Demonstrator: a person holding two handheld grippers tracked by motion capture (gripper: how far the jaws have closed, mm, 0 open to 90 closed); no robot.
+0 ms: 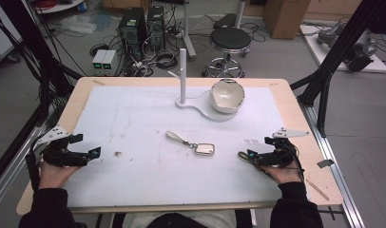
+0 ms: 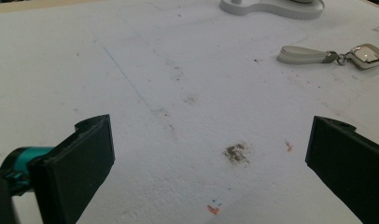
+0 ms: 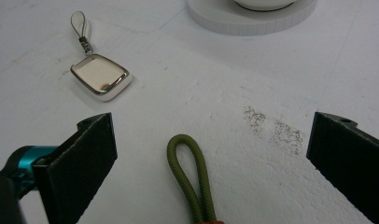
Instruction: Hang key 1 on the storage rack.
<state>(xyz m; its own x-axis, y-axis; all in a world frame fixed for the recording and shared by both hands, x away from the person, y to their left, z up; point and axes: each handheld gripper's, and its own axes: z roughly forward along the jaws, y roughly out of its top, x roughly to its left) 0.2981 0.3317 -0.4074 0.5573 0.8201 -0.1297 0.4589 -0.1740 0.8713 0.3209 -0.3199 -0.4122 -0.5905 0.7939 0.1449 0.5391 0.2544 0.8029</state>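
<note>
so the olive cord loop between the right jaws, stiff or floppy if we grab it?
Probably floppy: the olive cord loop is thin braided rope lying flat on the white mat. It likely sags if lifted. Looks light, and the weave should resist slipping.

The bench (image 1: 295, 109) is showing a pale wood edge under a white sheet (image 1: 134, 123) speckled with brown stains. The key fob (image 3: 100, 76) is showing cream with a silver rim and a beige strap. The cord loop (image 3: 190, 177) is appearing olive green. Both claws are showing black pads with teal fittings.
</note>
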